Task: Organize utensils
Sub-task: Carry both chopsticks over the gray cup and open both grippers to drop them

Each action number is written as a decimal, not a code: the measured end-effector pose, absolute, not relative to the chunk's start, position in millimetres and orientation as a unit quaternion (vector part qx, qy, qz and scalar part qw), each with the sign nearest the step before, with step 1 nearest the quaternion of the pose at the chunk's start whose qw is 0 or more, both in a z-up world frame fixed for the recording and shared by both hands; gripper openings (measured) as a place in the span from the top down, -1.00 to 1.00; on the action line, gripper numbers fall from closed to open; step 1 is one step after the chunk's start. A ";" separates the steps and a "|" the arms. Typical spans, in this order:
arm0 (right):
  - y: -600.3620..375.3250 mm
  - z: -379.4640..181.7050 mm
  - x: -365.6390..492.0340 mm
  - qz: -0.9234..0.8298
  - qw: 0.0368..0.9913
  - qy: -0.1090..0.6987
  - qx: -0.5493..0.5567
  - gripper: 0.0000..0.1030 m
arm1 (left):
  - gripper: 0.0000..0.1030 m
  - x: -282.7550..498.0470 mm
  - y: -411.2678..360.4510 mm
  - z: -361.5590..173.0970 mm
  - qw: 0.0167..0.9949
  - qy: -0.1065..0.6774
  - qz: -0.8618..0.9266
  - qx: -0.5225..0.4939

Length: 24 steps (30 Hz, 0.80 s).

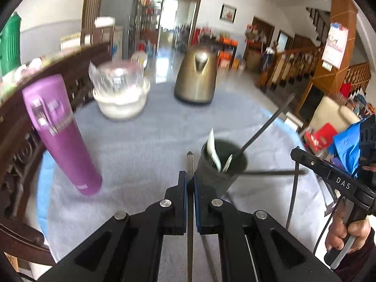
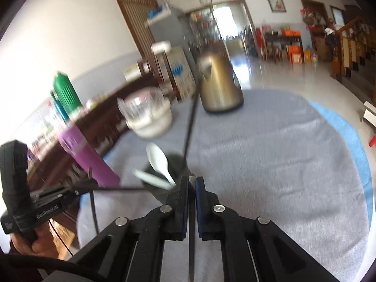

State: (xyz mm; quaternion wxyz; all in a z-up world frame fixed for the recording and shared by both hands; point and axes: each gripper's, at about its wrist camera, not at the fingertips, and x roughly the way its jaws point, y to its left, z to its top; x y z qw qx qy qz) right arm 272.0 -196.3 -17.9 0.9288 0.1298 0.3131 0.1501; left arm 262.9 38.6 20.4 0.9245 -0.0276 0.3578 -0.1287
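Observation:
A dark utensil cup (image 1: 221, 164) stands on the grey tablecloth and holds a white spoon (image 1: 212, 149), a metal utensil and a dark chopstick (image 1: 265, 127). My left gripper (image 1: 190, 178) is shut on a dark chopstick (image 1: 189, 164), just left of the cup. My right gripper (image 2: 191, 179) is shut on another dark chopstick (image 2: 191, 235), right beside the cup (image 2: 174, 164) with its white spoons (image 2: 158, 161). In the left wrist view the right gripper (image 1: 298, 157) shows with its chopstick (image 1: 272, 172) pointing at the cup.
A purple bottle (image 1: 61, 134) stands left of the cup. A white bowl with a clear lid (image 1: 121, 94) and a brass kettle (image 1: 196, 77) stand at the far side. A dark wooden rail (image 1: 14, 141) borders the table's left edge.

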 end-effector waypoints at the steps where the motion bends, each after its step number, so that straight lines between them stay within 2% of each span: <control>1: -196.8 -11.3 269.0 0.149 0.933 0.297 0.134 0.88 | 0.89 260.6 37.7 23.6 0.928 0.349 -0.129 -0.028; 13: -197.4 67.5 248.5 0.133 0.963 0.145 0.186 0.88 | 0.89 252.2 41.3 95.5 0.959 0.250 -0.124 -0.049; 24: -174.1 125.0 267.8 0.094 0.982 0.057 0.154 0.88 | 0.89 272.9 27.9 146.0 0.977 0.165 -0.126 -0.057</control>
